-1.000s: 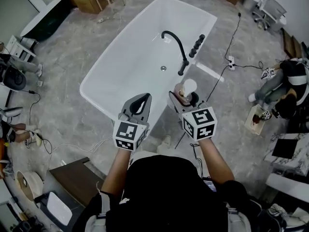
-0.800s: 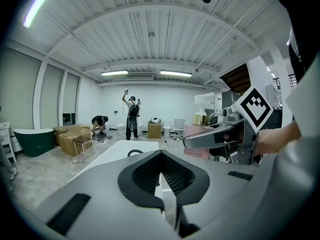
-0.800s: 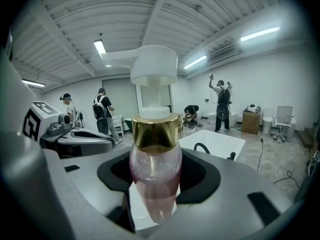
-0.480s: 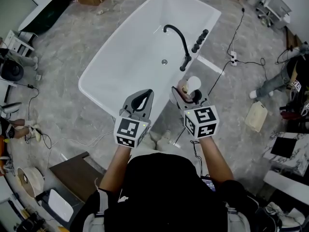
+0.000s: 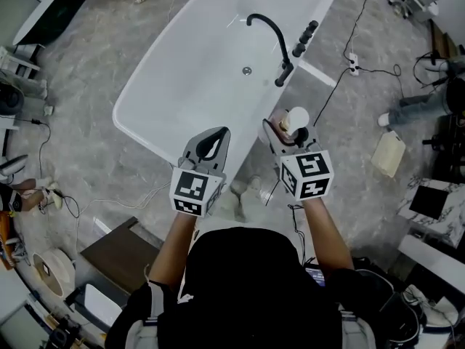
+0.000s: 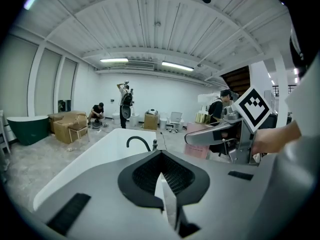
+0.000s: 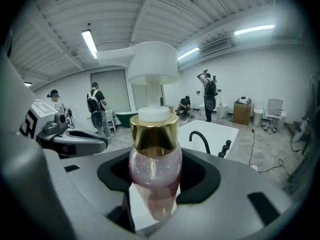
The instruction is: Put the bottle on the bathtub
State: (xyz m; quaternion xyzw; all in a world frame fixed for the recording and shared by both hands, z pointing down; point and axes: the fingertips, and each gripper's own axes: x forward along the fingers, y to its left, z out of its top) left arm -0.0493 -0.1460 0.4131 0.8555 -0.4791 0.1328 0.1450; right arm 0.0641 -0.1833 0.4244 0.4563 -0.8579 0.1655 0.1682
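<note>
**Bottle held upright just short of the tub**

The right tongs point(image 5: 282, 133) pinch the pink pump bottle point(image 7: 155, 169) low on its body and upright, probably so it can be stood on its base. It hangs over the floor just beside the bathtub point(image 5: 138, 133) rim, near the faucet point(image 5: 270, 38). The left tongs point(image 6: 163, 181), pressed together on nothing, hover alongside.

pump bottle point(image 7: 155, 174) body looked clear, glossy, pink-tinted | its collar point(image 7: 154, 131) was shiny gold metal-look | pump head point(image 7: 152, 61) was smooth white plastic | bathtub point(image 5: 182, 71) gleamed smooth glossy white | faucet point(image 5: 270, 35) was matt black | left gripper point(image 5: 213, 133) and right gripper point(image 5: 282, 128) had matt grey plastic shells | floor point(image 5: 94, 158) was smooth grey marbled stone-look
</note>
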